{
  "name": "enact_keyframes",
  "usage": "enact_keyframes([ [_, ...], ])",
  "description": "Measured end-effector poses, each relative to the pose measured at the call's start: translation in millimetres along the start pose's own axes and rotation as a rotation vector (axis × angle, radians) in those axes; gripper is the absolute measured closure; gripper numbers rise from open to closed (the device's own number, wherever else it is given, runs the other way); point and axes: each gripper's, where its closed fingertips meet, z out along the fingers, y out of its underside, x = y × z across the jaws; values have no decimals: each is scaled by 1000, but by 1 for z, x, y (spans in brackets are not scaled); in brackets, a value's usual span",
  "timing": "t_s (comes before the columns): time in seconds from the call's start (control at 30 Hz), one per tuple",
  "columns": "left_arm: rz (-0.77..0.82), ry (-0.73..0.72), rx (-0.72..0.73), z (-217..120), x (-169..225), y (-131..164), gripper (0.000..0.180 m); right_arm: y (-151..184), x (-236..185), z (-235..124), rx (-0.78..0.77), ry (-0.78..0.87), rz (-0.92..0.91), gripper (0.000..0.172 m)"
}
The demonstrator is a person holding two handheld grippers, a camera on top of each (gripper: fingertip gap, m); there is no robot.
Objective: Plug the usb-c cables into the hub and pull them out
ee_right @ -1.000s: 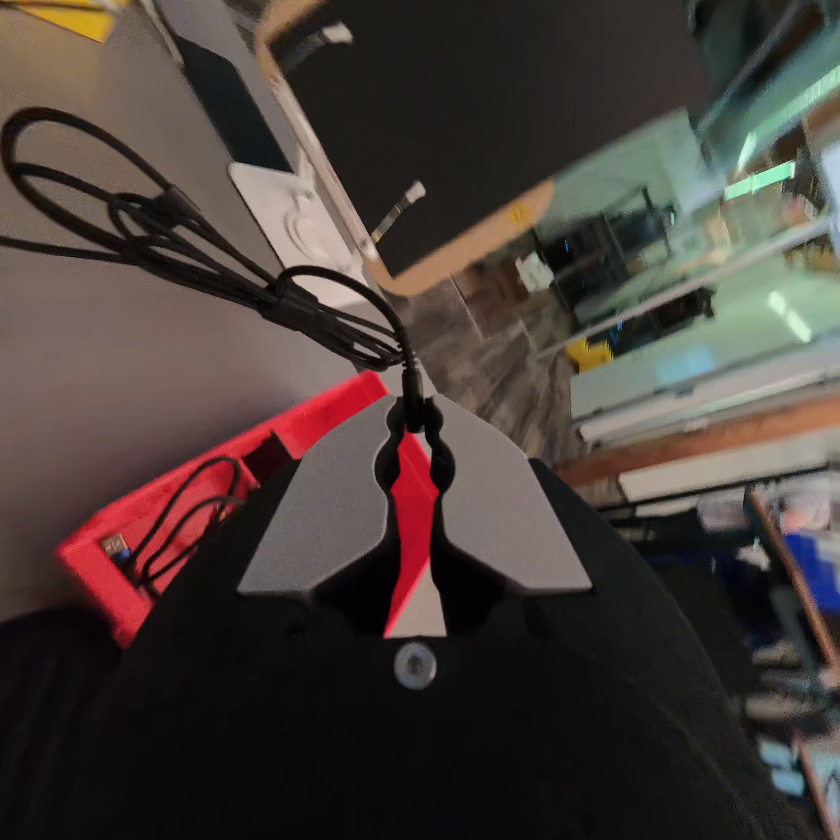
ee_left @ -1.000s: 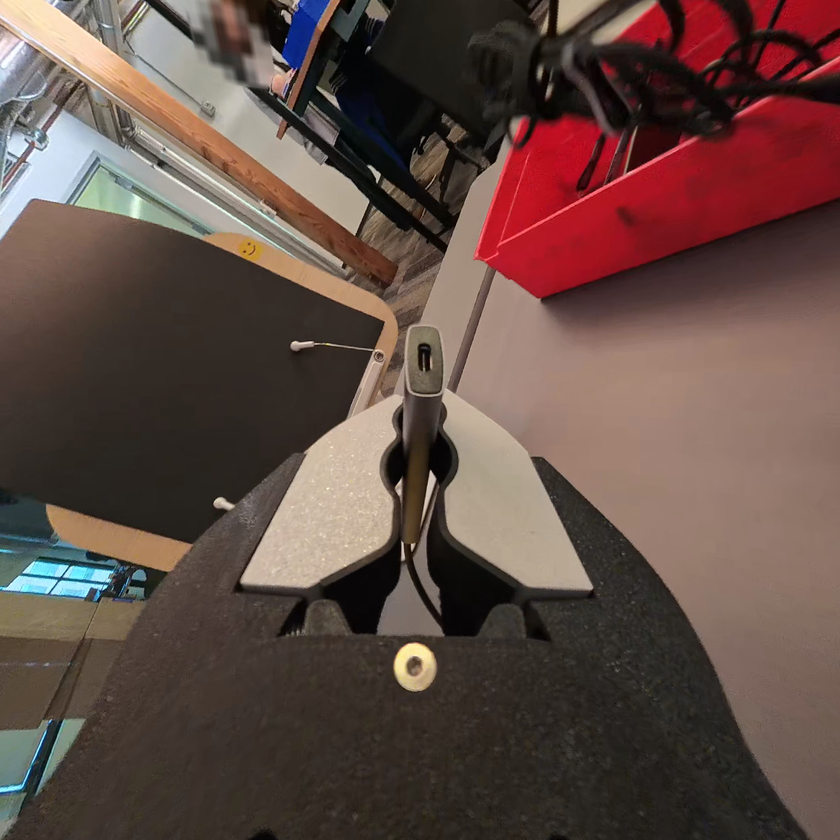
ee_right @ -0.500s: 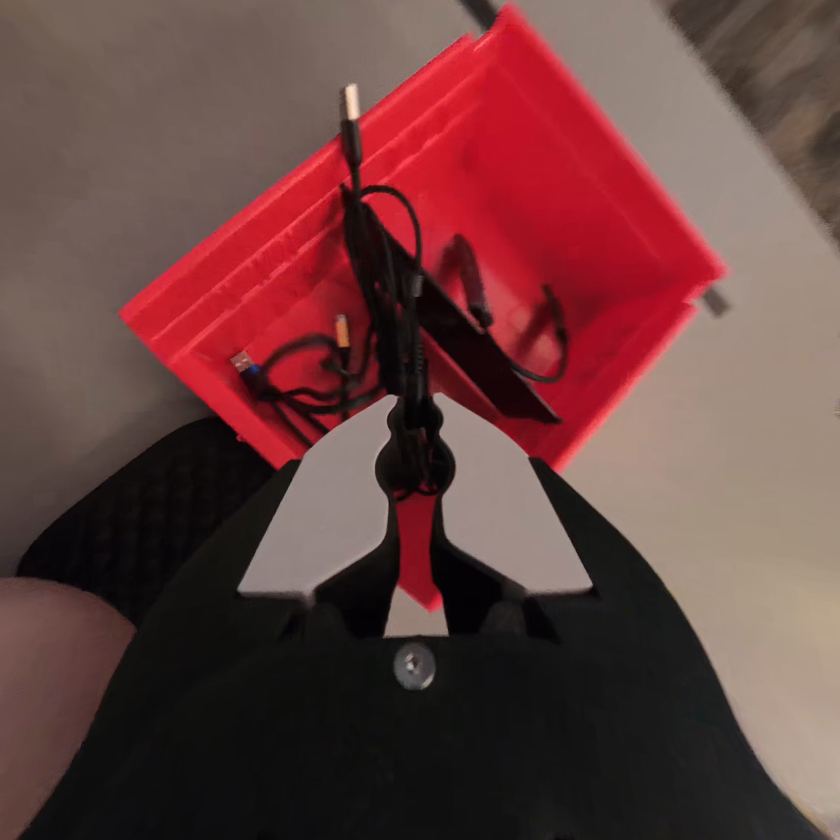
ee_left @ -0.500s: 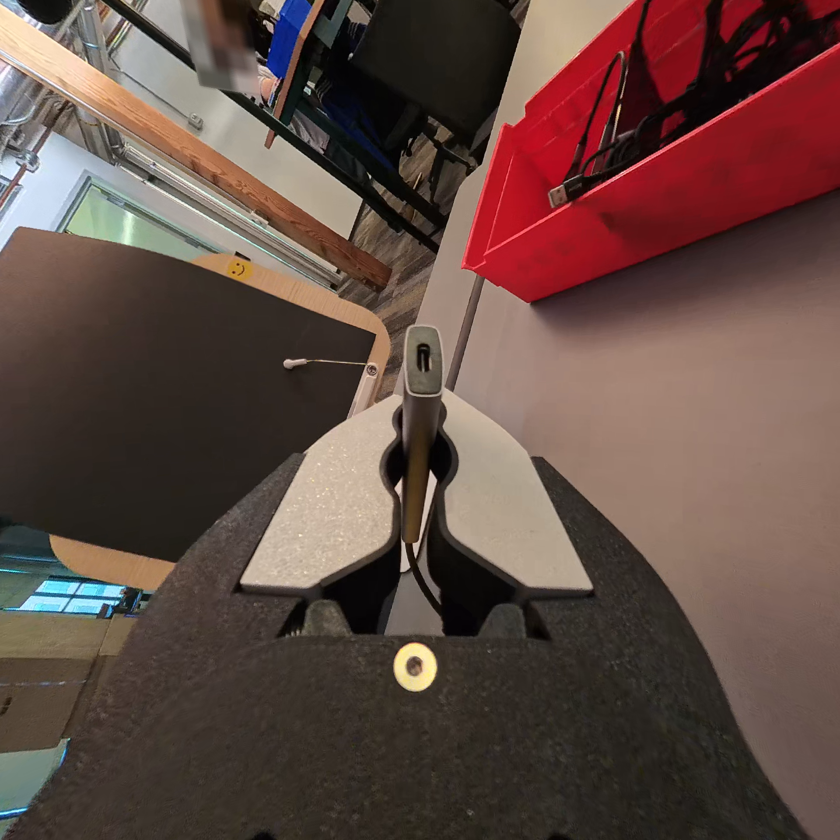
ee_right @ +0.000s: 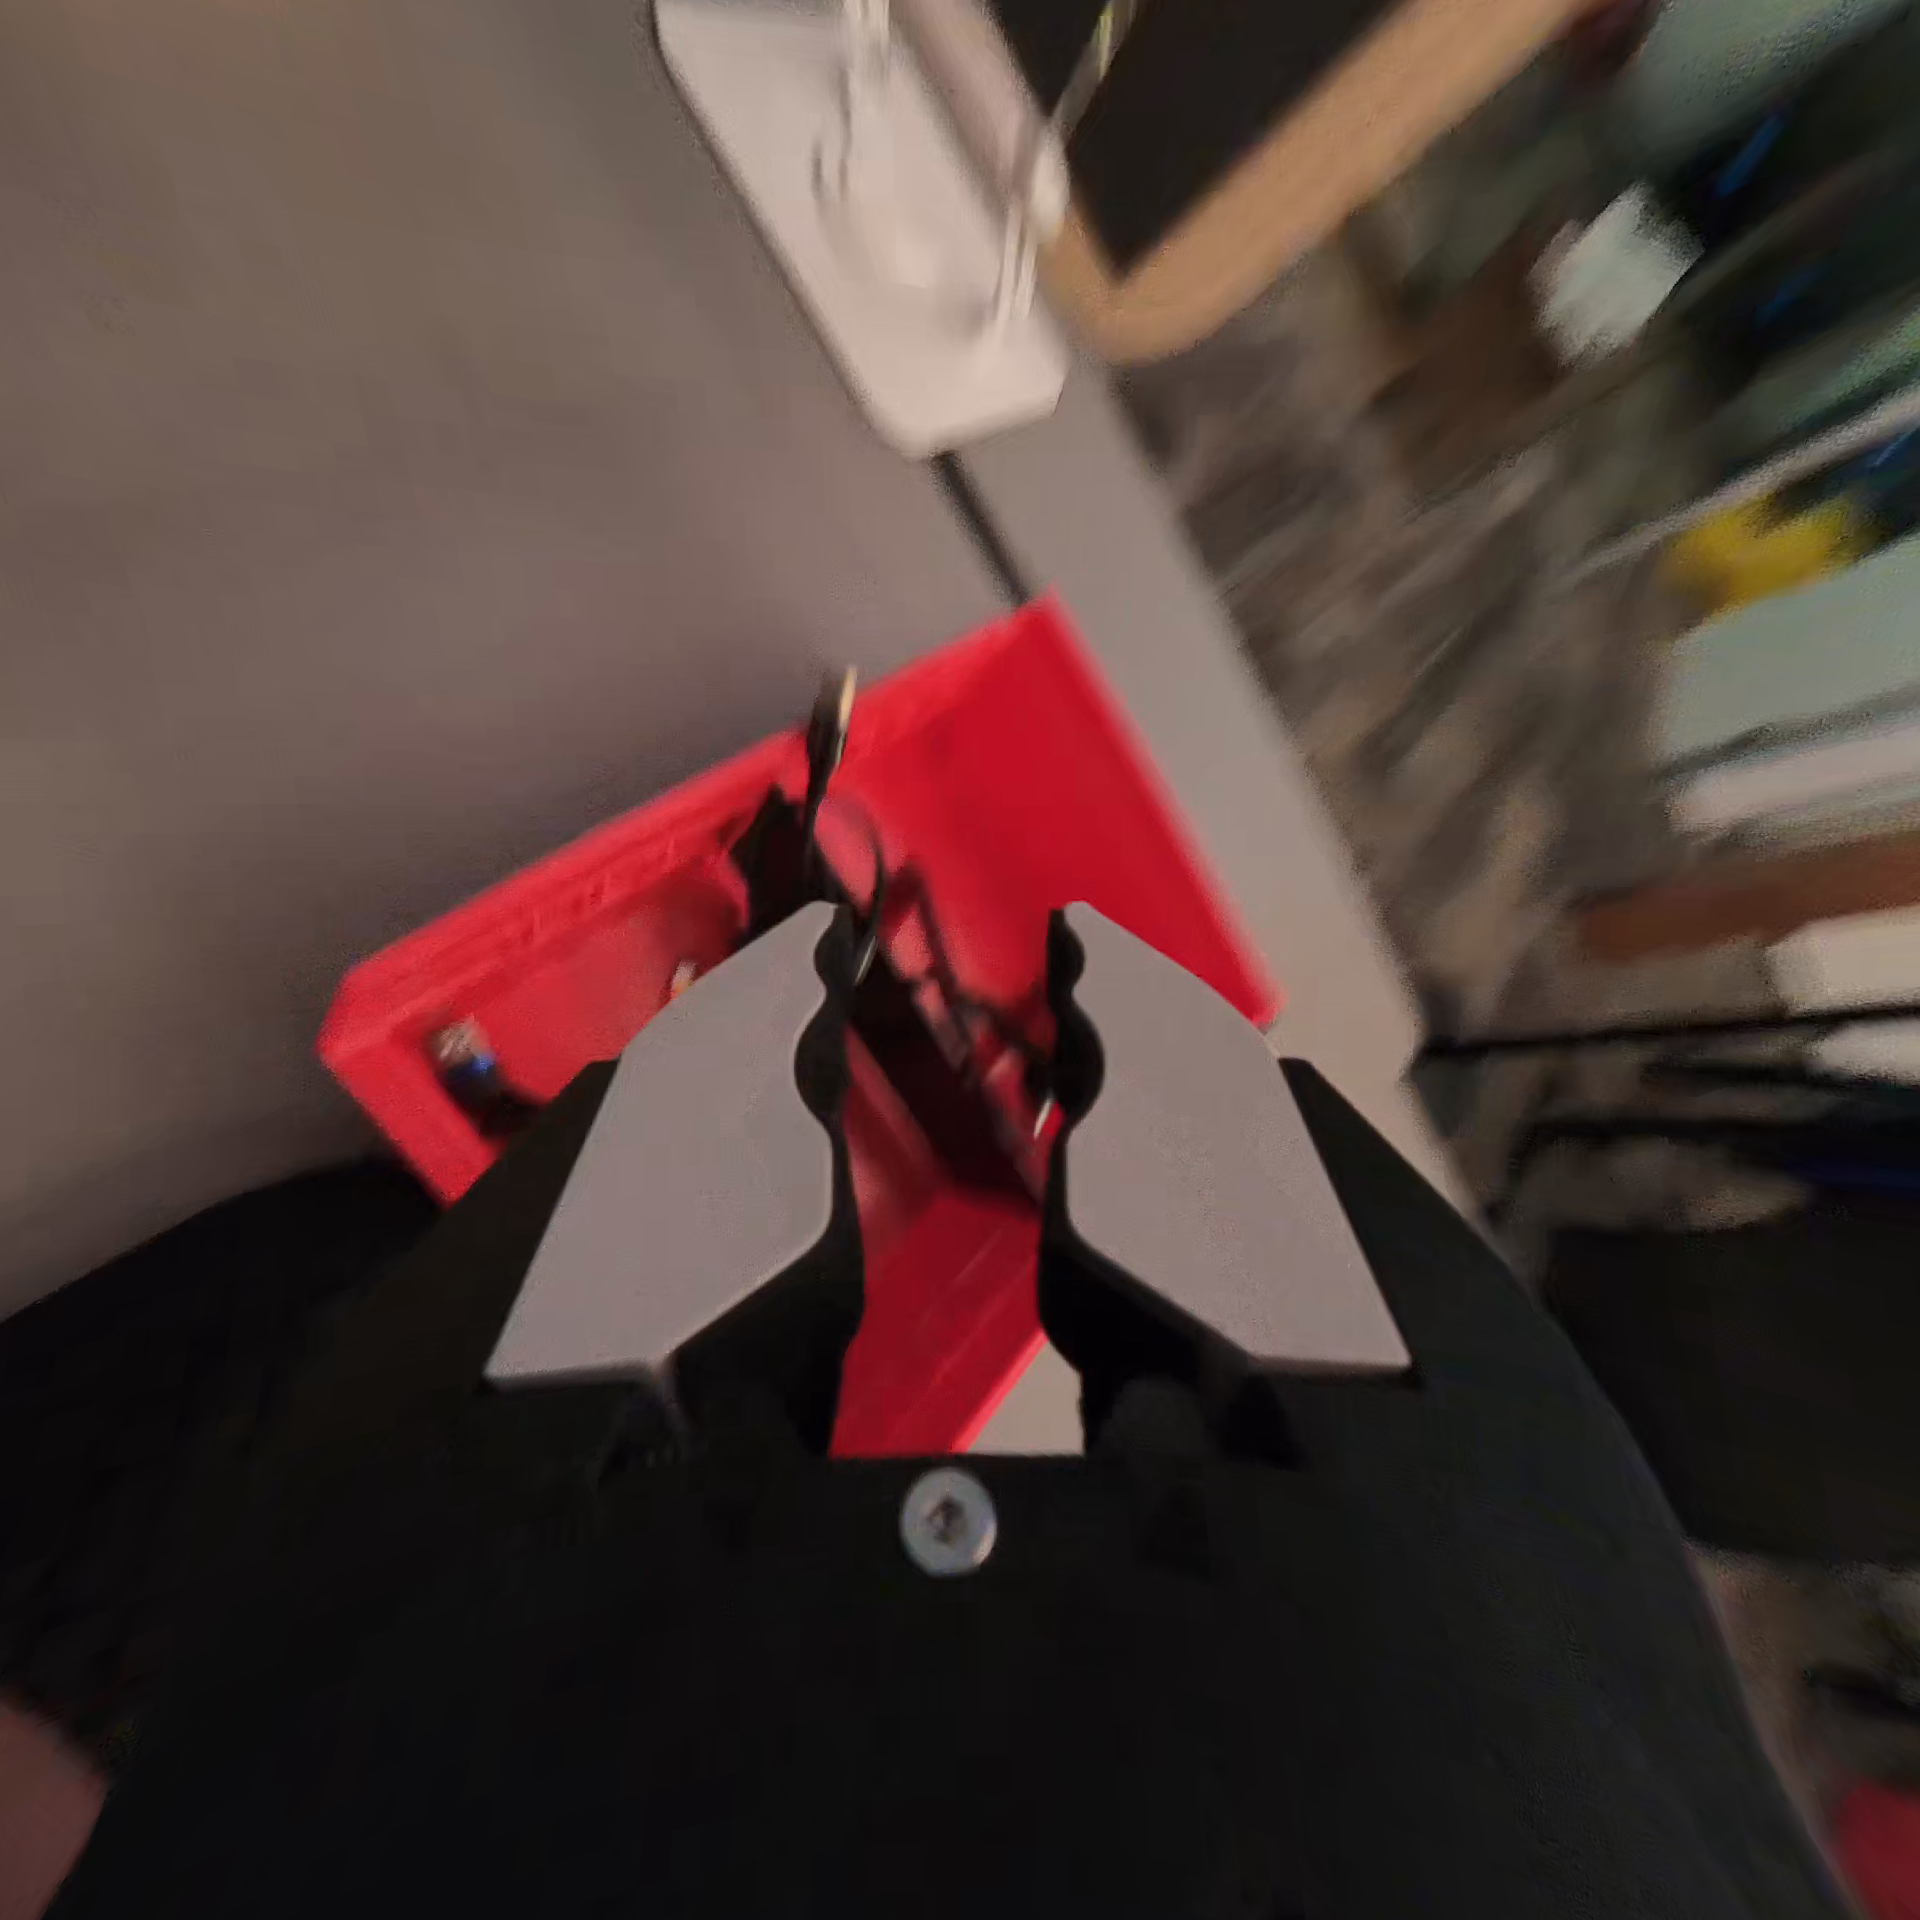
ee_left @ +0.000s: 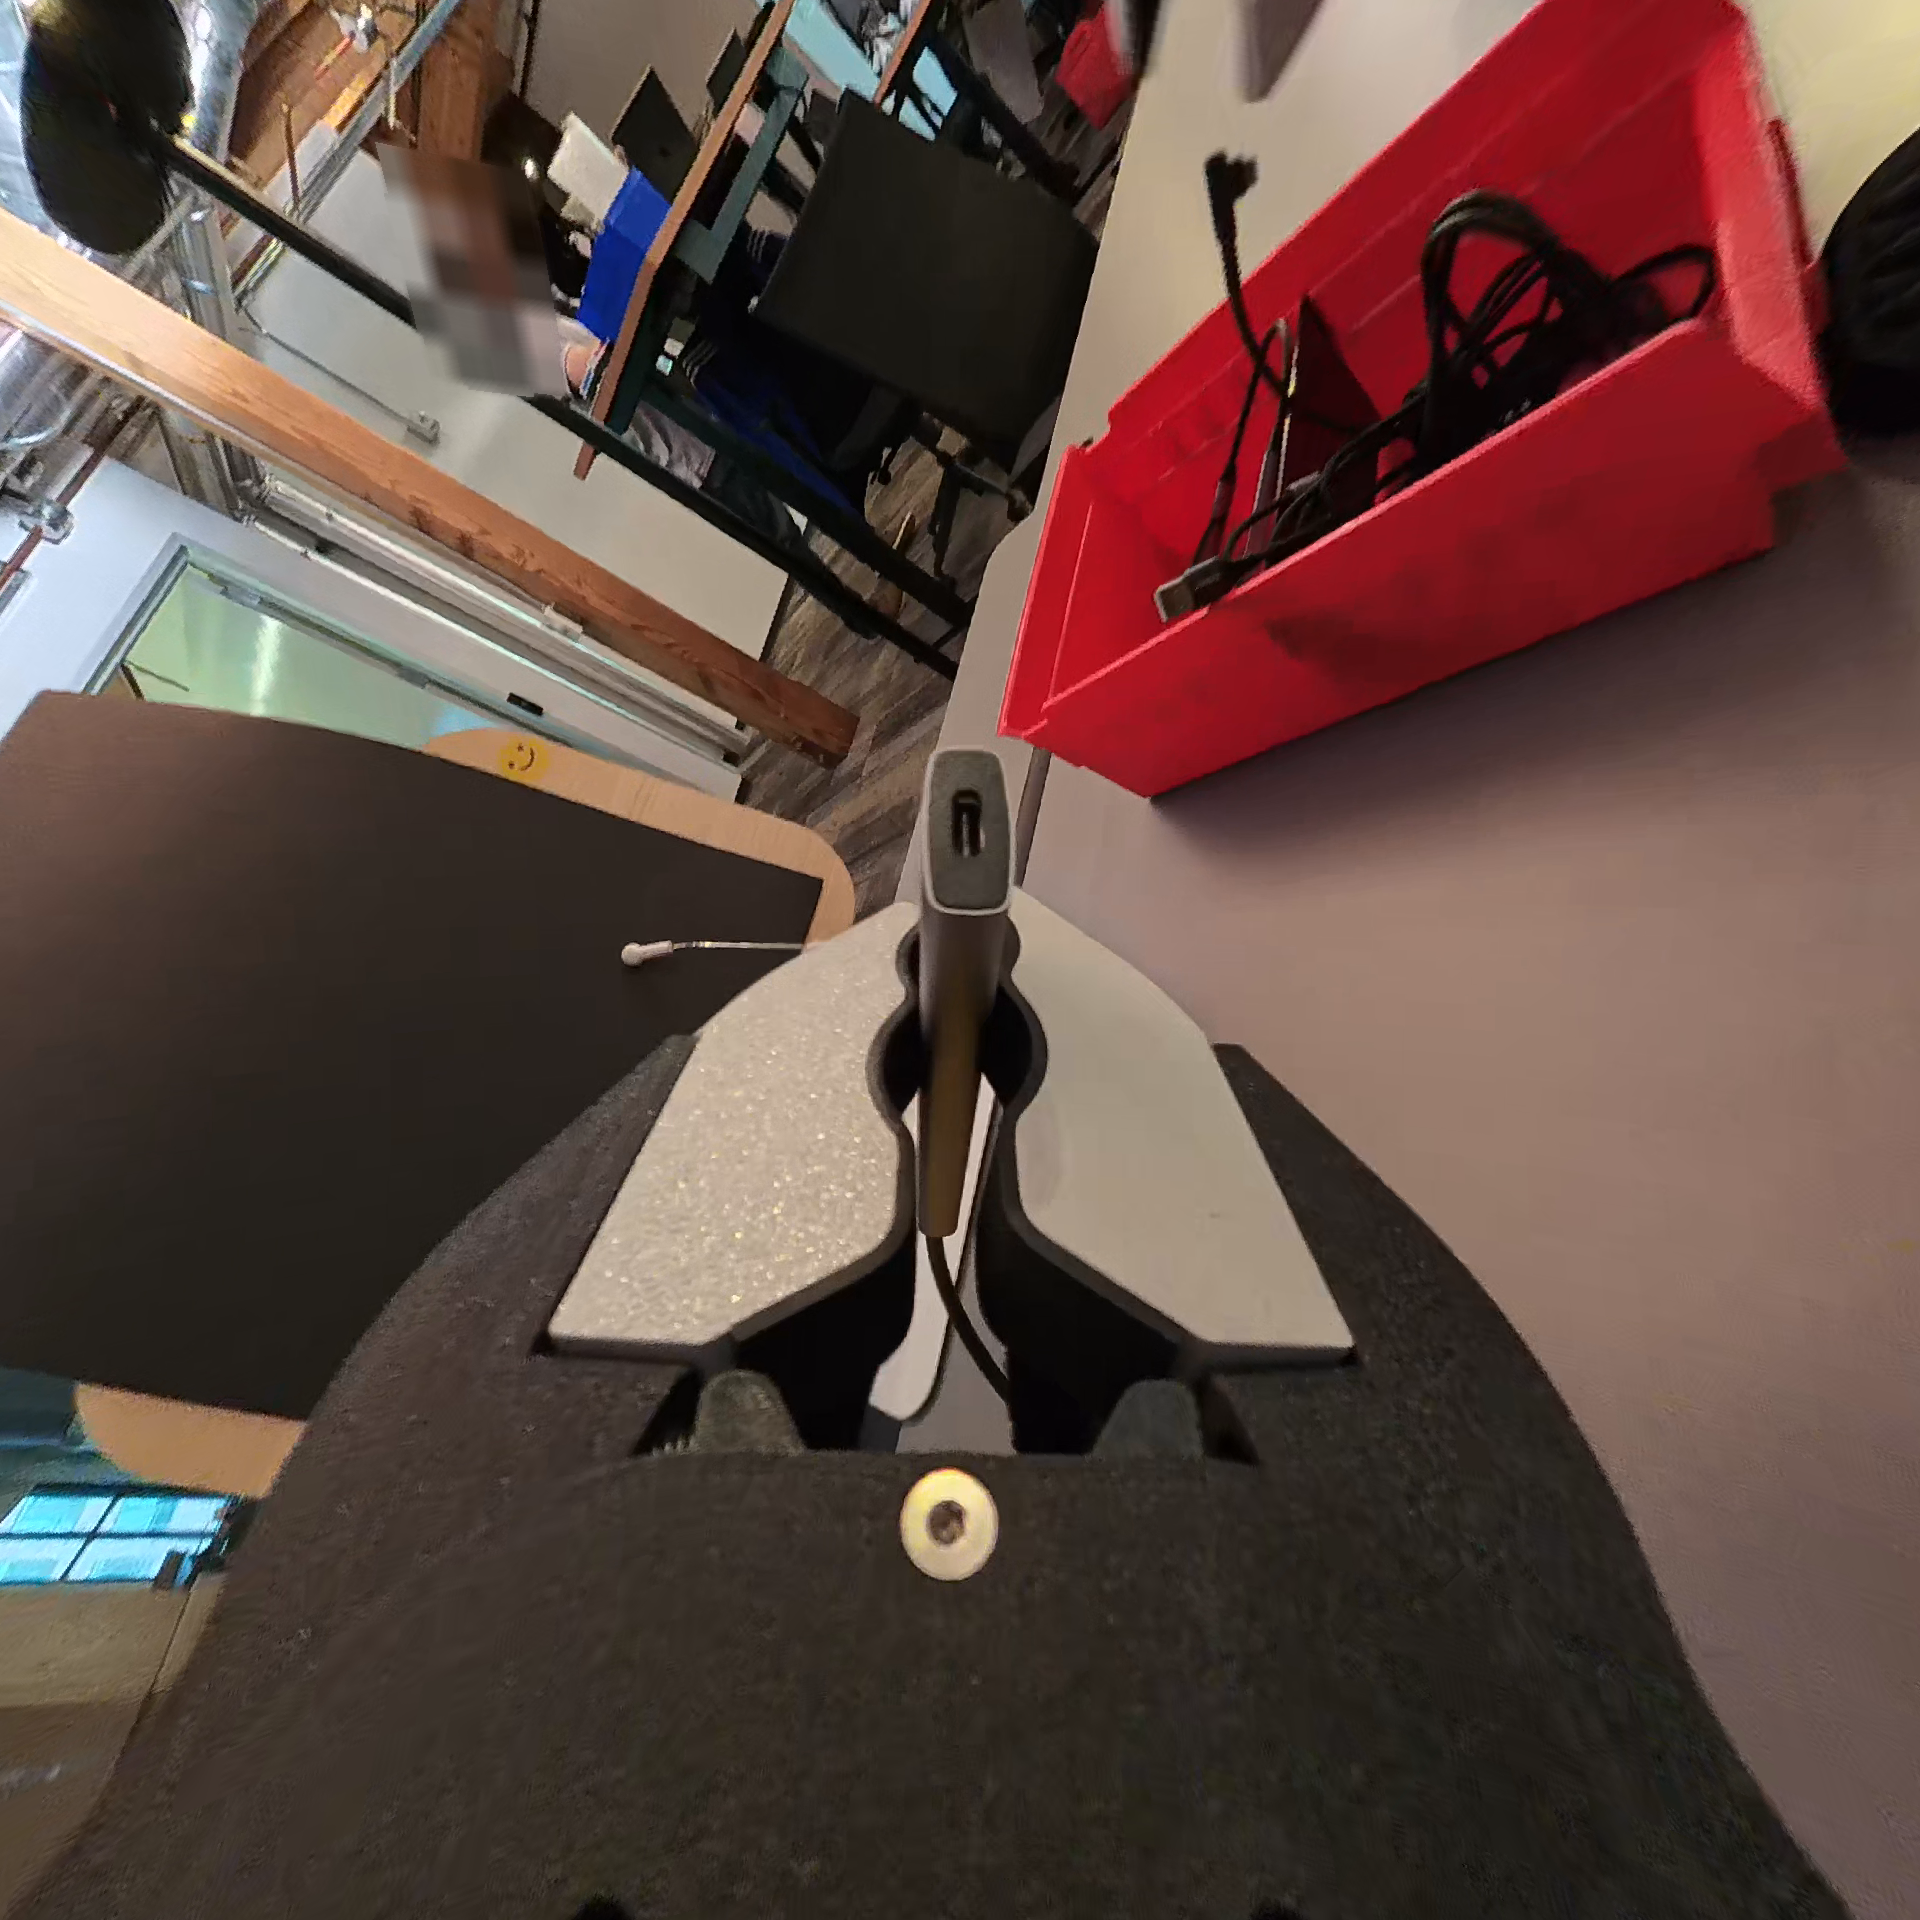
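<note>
My left gripper [ee_left: 961, 925] is shut on the grey hub [ee_left: 966, 831]. It holds the hub edge-on above the table, with the empty USB-C port facing forward. The hub's own thin black lead [ee_left: 961, 1309] runs back between the fingers. My right gripper [ee_right: 945, 920] is open above the red bin [ee_right: 1039, 748], with nothing pressed between its pads. Black cables [ee_right: 831, 790] lie in the bin below it, one plug sticking up. The left wrist view shows the bin [ee_left: 1455, 582] with the cable bundle [ee_left: 1496, 301] inside.
The bin stands on the grey table [ee_left: 1558, 1143] near its far edge. A white flat device [ee_right: 894, 208] lies on the table beyond the bin. A black board with a wooden rim [ee_left: 312, 987] stands to the left. The right wrist view is blurred.
My right gripper carried the black cable bundle over the red bin and opened; the cable left its grasp and lies in the bin. My left gripper kept hold of the hub.
</note>
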Motion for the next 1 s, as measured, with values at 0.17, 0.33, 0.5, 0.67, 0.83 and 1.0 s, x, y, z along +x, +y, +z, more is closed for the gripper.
enact_keyframes([
  [0.17, 16, 41, 48, 1, 11, -18, 174, -144, -65, -24, 521, 108, -486, 145],
  [0.33, 81, 75, -5, 11, 25, -20, 174, -193, -138, -11, 662, 2, -649, 148],
  [0.5, 101, 110, -6, 19, 36, -24, 174, -200, -157, 1, 631, -24, -667, 151],
  [0.67, 124, 130, -37, 25, 42, -17, 174, -192, -161, 17, 524, 30, -770, 161],
  [0.83, 55, 23, -11, 23, 24, -17, 146, -182, -137, 19, 432, 51, -686, 162],
  [1.0, -74, -30, -3, 2, -3, -5, 138, -148, -45, -6, 375, 235, -437, 162],
])
